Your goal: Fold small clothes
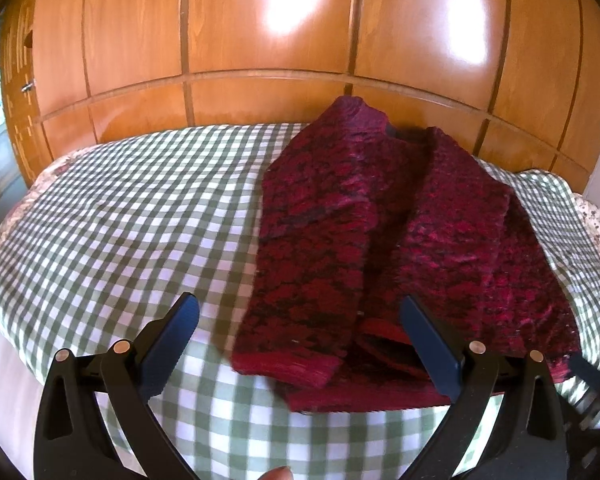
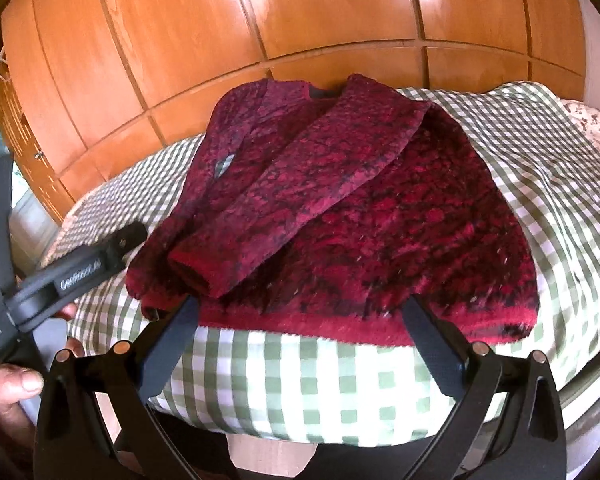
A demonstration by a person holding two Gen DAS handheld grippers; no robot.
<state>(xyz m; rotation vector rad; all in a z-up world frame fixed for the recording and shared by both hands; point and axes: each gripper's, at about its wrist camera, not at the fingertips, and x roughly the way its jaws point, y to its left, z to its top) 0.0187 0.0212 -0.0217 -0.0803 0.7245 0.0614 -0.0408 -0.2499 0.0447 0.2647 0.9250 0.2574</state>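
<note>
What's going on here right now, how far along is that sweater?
A person holds a claw in each hand over a red and black knit sweater lying on a green checked cloth. Both sleeves are already folded in across the body. The left claw and the right claw are open at the bottom hem, gripping nothing. The body is not yet folded up.

Red sweater (image 1: 380, 240) between open claw (image 1: 300, 312) fingers
</note>
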